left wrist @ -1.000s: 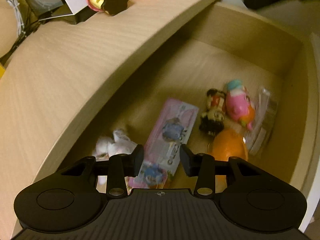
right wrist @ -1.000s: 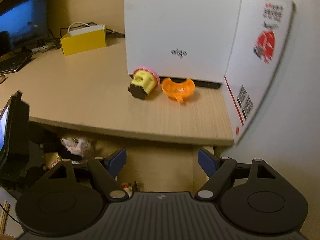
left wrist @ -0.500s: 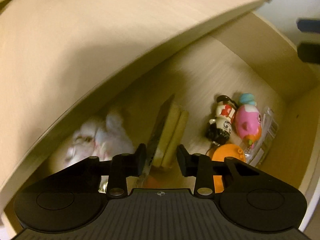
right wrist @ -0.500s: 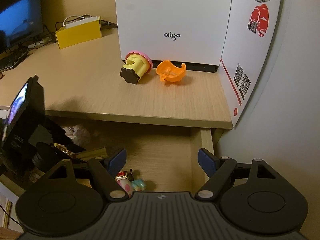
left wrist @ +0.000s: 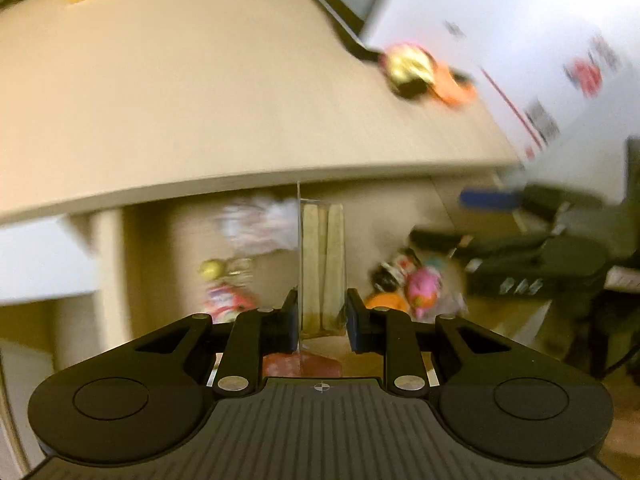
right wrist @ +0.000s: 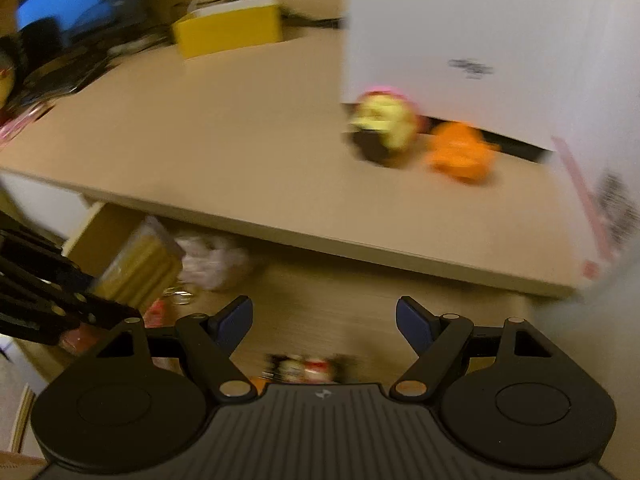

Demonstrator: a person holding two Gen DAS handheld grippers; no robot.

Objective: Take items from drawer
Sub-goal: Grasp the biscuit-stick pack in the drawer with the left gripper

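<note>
My left gripper (left wrist: pixel 322 316) has its jaws closing on a clear flat packet (left wrist: pixel 324 256) of pale sticks, held edge-on and lifted above the open drawer (right wrist: pixel 340 292). The same packet (right wrist: pixel 140 268) shows at the left of the right wrist view. My right gripper (right wrist: pixel 324 320) is open over the drawer with nothing between its blue pads. Left in the drawer are a white plush (left wrist: pixel 260 224), a small doll figure (left wrist: pixel 394 268), a pink toy (left wrist: pixel 424 288) and an orange ball (left wrist: pixel 384 304).
The desk top (right wrist: pixel 240 152) overhangs the back of the drawer. On it lie a yellow cupcake toy (right wrist: pixel 384 128) and an orange shell (right wrist: pixel 460 152) against a white box (right wrist: pixel 460 40). A yellow box (right wrist: pixel 228 32) stands farther back.
My left gripper shut on the packet, tipped it onto its edge and lifted it out of the drawer while rolling. The right gripper moved over the drawer, still open.
</note>
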